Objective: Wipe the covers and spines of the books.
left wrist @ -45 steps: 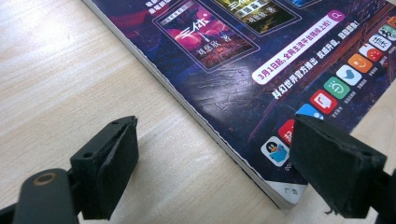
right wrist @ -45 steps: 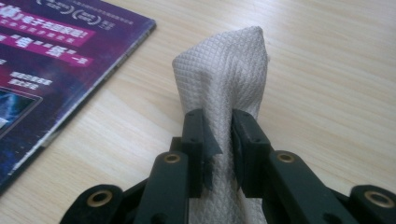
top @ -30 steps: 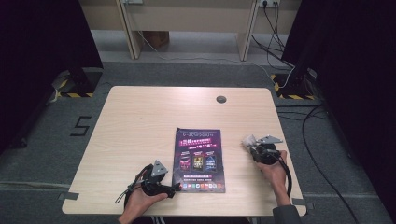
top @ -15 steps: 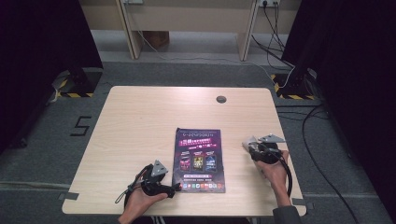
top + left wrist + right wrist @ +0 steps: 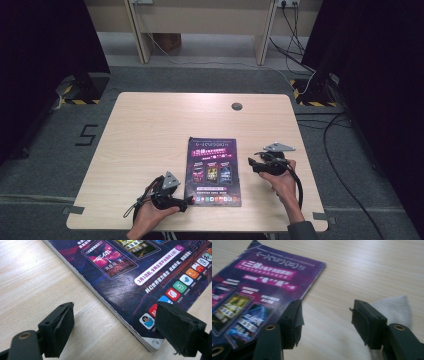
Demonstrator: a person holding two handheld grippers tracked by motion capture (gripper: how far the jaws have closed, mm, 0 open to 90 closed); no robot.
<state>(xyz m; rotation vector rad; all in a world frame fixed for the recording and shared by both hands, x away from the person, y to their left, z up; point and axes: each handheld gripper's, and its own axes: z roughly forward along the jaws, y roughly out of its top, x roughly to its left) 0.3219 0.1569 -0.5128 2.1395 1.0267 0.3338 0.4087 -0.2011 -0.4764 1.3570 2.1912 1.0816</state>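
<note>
A purple magazine [image 5: 213, 170] lies flat on the wooden table [image 5: 150, 130], near its front edge. My left gripper [image 5: 187, 201] rests at the magazine's near left corner [image 5: 150, 342], open, with one jaw on the bare wood and the other over the cover. My right gripper [image 5: 252, 164] hovers just right of the magazine [image 5: 262, 285], and its jaws have just been opening. They stand open with only bare table between them. A white tissue [image 5: 394, 306] lies on the table behind the right jaw.
A round cable hole [image 5: 236, 106] sits in the table's far side. Black cables [image 5: 295, 185] trail from both grippers toward the person. Desk legs and floor cables stand beyond the table.
My right gripper has opened and shifted left toward the magazine. The white tissue at its tip earlier now lies loose beside it. The left gripper has not moved.
</note>
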